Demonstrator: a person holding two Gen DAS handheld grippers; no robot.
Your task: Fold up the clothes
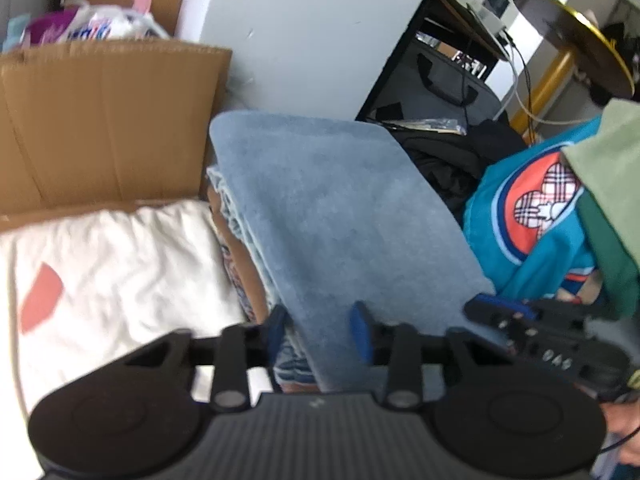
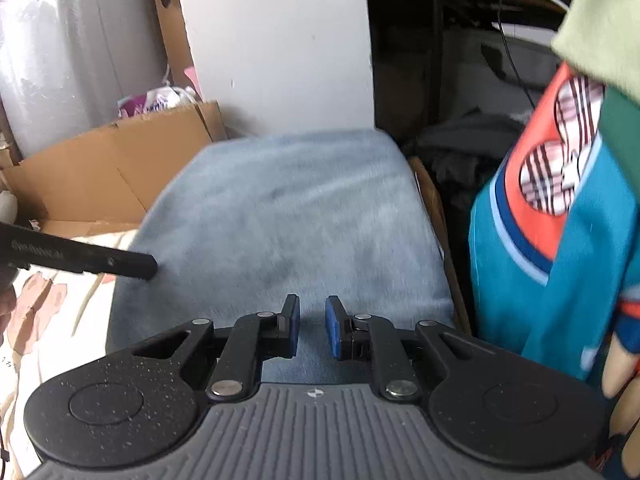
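A folded blue-grey fleece cloth lies in the middle, over a stack of other folded fabric. My left gripper is open at the cloth's near edge; that edge runs between its fingers, and the pads stand off it. In the right wrist view one left finger touches the left side of the blue cloth. My right gripper has its jaws narrow, and the cloth's near edge fills the gap between the pads. In the left wrist view the right gripper sits at the cloth's near right corner.
A cardboard box stands to the left, with a white cloth bearing a red patch in front of it. Teal and green garments hang at the right. Dark bags lie behind. A floral sheet lies underneath.
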